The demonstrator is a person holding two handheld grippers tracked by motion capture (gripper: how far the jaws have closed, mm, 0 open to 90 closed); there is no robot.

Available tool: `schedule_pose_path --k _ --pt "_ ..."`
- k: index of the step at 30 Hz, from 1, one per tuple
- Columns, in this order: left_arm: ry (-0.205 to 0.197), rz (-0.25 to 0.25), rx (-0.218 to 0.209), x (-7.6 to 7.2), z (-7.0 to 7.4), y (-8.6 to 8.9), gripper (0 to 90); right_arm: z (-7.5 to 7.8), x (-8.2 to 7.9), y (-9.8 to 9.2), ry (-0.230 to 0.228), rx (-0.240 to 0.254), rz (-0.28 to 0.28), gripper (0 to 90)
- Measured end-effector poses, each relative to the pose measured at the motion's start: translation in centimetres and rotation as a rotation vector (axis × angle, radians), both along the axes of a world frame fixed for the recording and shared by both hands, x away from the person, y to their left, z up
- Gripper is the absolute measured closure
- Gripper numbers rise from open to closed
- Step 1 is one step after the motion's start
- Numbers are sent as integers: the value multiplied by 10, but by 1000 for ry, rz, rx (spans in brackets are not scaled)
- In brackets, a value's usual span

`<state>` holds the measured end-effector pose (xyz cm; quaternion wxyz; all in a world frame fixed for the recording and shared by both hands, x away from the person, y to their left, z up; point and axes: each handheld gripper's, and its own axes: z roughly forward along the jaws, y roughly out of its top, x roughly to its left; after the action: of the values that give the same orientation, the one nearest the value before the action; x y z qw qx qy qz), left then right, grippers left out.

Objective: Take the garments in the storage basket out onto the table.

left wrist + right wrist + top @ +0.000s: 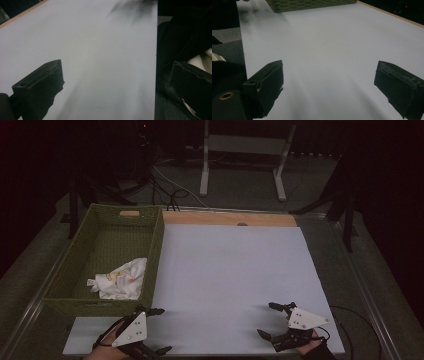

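At the near edge of the table, just in from the person's side, the left gripper (152,330) and the right gripper (272,320) rest low over the white sheet (230,280), well apart from each other and both pointing inward across it. The left gripper's jaws stand wide apart with nothing between them; in the left gripper view the two black pads frame only bare white surface and a dark sleeve at the side. The right gripper's jaws are likewise spread wide and empty, and in the right gripper view the pale sheet runs away between them toward the basket wall. Neither hand touches or reaches for anything, and the sheet between and beyond them carries no object. Farther off, to the left of the sheet and touching its edge, stands the green woven basket (65,280), and inside it, in the near right corner, lies the crumpled white cloth (120,279), bunched loosely against the wall with a little yellowish print showing. A strip of bare wood (200,218) borders the far end of the sheet, and past the table a pale metal stand (245,150) and some cables sit on the dark floor. Judging by how things lie, the work looks finished or nearly so: the cloth is in the basket, both grippers are free, and nothing is left on the sheet to move.
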<state>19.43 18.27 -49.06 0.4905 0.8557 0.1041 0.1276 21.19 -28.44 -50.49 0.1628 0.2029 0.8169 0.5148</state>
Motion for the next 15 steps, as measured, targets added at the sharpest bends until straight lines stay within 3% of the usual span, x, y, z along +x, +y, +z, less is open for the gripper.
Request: schedule_pose_path --k 4,15 --pt "2 -5 6 1 0 -1 3 2 -1 0 -30 6 -5 89" --pt "15 -34 29 0 5 -4 3 3 -4 0 -53 -4 -12 90"
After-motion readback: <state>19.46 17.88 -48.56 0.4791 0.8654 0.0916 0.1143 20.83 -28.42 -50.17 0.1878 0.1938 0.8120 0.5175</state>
